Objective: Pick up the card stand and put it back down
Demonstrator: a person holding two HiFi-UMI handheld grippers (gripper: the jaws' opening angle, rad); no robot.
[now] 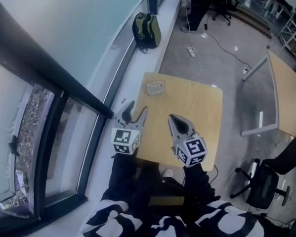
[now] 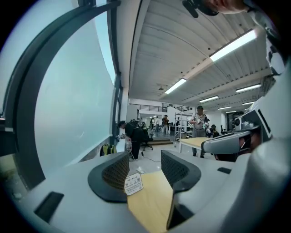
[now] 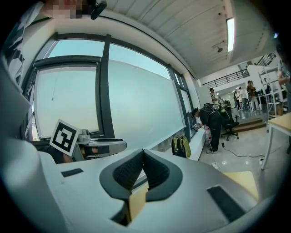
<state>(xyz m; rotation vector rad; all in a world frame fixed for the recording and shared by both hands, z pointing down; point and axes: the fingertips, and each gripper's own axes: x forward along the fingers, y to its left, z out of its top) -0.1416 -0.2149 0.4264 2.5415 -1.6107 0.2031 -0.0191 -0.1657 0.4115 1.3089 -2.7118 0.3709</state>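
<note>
On the table point(image 1: 199, 113) sits the pale printed card stand point(image 1: 155, 87); left tool point(image 1: 137, 109) open, right tool point(image 1: 175, 119) closed, both empty.

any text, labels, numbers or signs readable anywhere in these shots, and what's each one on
Card stand: small print on its white card, too blurred to read in any view.
Marker cube on the left tongs: black-and-white square pattern, no letters or numbers.
Marker cube on the right tongs: likewise only a pattern.
Nothing else bears readable text.
</note>
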